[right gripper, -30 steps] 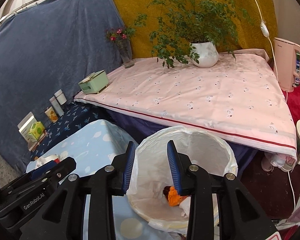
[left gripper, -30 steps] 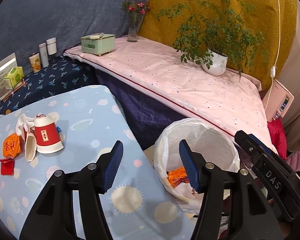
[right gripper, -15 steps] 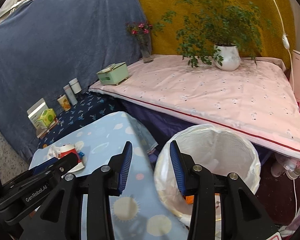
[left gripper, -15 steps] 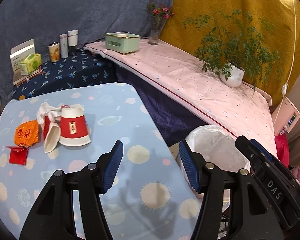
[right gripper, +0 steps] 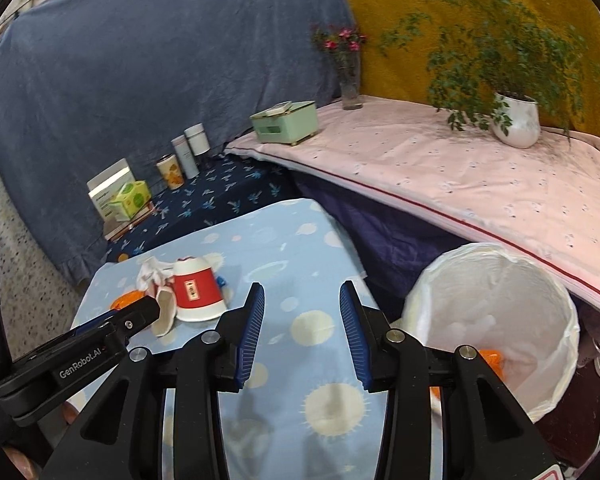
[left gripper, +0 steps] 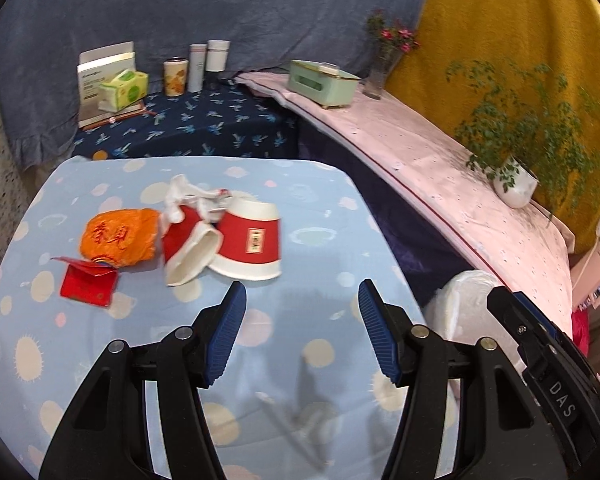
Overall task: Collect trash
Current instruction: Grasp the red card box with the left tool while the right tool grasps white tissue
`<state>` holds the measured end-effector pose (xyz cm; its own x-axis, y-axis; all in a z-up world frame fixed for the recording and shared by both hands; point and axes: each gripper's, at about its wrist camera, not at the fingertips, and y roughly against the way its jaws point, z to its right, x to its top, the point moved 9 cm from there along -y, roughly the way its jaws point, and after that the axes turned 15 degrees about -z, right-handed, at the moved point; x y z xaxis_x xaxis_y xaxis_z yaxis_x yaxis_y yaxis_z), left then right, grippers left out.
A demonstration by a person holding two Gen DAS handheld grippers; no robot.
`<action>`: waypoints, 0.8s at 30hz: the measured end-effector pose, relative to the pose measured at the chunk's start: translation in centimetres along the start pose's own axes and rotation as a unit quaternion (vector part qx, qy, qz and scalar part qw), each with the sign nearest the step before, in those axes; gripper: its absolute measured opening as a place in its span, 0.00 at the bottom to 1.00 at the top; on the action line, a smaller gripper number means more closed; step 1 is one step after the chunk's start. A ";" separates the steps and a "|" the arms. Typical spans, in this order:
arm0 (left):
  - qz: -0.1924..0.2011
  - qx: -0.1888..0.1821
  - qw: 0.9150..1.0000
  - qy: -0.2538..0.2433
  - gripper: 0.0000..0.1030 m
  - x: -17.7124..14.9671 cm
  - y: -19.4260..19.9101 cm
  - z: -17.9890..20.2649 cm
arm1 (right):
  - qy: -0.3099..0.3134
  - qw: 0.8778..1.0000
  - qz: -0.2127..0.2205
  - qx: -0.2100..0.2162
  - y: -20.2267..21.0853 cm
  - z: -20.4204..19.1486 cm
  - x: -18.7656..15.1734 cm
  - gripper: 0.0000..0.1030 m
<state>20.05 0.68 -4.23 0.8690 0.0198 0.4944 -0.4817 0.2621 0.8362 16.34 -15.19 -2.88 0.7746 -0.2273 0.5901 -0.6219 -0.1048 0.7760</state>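
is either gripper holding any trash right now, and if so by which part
Nothing is held. The left gripper and right gripper are both open and empty above the table, short of the red cups.

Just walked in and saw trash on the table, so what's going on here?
A person with two handheld grippers is clearing trash into the white-lined bin beside the table. Both the left gripper and the right gripper are open and hold nothing, hovering above the table. Still on it lie two red paper cups, one upside down and one tipped on its side, an orange wrapper, a red packet and crumpled white paper. An orange wrapper already sits in the bin.
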 end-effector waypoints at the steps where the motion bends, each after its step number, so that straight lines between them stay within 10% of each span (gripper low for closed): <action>1: -0.001 0.002 1.000 0.008 0.54 0.0 0.0 -0.9 | 0.004 1.000 -0.002 0.002 -0.2 -0.7 -0.1 0.38; 24: -0.037 0.056 0.975 0.213 0.54 -0.6 -3.4 -22.4 | 0.090 0.992 -0.072 0.045 -8.6 -13.9 -1.7 0.38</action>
<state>23.76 21.42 -12.71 0.8588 0.4096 0.3076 -0.4038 0.1719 0.8985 21.95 -0.41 -7.46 0.8586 -0.0283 0.5118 -0.5055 -0.2115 0.8365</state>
